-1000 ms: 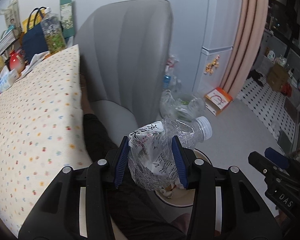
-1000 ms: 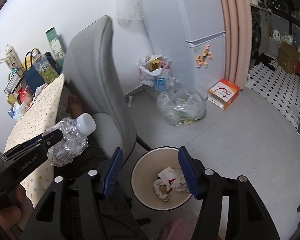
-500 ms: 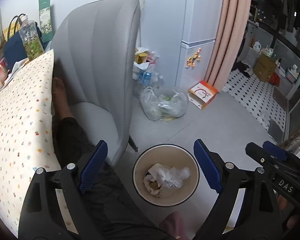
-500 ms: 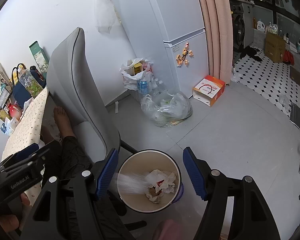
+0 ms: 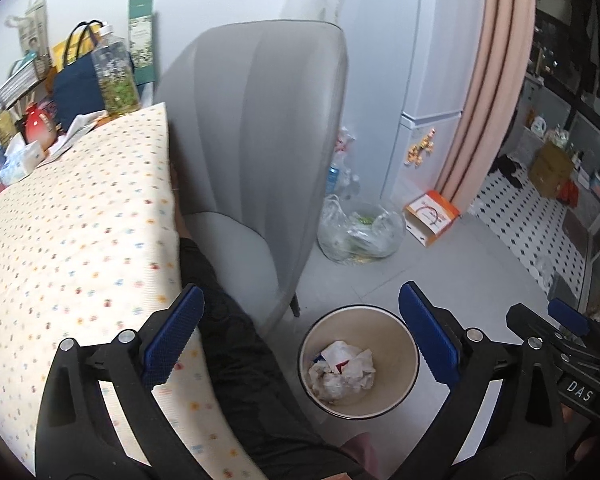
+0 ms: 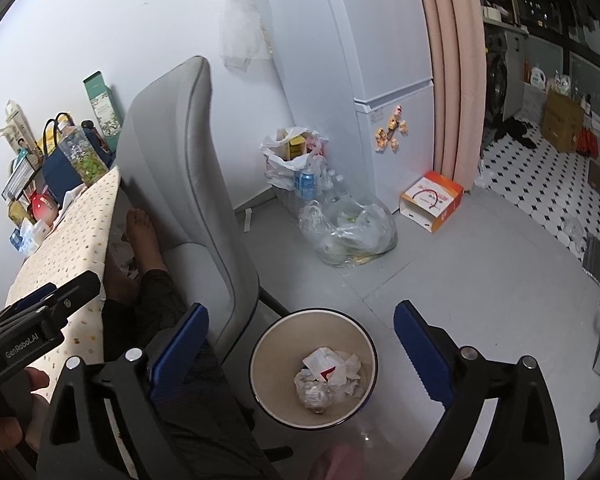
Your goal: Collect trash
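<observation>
Left gripper [image 5: 300, 336]: jaws opening wide, nothing between; body reads "GenRobot.AI".
Right gripper [image 6: 300, 344]: jaws opening, nothing held; body reads "DAS".
Trash [image 6: 328, 380]: crumpled wrappers and clear plastic inside the bin [image 6: 268, 360], on the floor beside the grey chair [image 6: 184, 184].

**Cloth, plastic and paper around a floor bin**

A smooth, cream-lined bin [image 6: 268, 344] holds crumpled paper [image 6: 332, 372] and clear crinkled plastic. Matt grey upholstery covers the chair [image 5: 268, 128]. A dotted cloth [image 5: 72, 240] drapes the bench. Ribbed blue pads face matt black plastic fingers [image 5: 172, 336]. A glossy clear plastic bag [image 6: 348, 232] sits on the smooth grey floor.
</observation>
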The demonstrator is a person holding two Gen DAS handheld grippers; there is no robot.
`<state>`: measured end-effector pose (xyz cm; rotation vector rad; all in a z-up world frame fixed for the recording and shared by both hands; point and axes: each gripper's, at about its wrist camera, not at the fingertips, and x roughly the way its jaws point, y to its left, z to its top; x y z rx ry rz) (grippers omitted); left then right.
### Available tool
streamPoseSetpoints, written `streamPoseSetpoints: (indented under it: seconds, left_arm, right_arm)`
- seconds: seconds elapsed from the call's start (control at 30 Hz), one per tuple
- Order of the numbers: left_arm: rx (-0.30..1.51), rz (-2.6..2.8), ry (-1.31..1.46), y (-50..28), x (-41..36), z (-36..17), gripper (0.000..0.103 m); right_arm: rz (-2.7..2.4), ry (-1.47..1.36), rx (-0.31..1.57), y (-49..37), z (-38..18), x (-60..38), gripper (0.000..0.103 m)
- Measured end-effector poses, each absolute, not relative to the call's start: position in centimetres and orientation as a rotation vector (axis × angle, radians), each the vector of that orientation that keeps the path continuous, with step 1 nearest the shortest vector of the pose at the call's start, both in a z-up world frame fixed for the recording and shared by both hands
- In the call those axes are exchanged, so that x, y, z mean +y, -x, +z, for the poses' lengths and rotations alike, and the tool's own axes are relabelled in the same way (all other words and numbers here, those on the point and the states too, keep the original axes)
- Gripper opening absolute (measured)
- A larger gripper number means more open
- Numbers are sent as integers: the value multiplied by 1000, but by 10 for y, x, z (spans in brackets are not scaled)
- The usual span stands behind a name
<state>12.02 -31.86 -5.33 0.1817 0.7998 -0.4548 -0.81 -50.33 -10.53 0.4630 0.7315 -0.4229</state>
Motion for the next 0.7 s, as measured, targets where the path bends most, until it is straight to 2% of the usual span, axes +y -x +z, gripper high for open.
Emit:
streamPoseSetpoints:
  seconds: [0.13, 0.7]
  left_arm:
    - [778, -440, -148, -119, -298, -42, 97]
    - [665, -356, -44, -103, -212, 9, 97]
  right_arm:
    - [-412, -425, 722, 6, -89, -486, 95]
    - [-380, -281, 649, 13, -19, -410, 95]
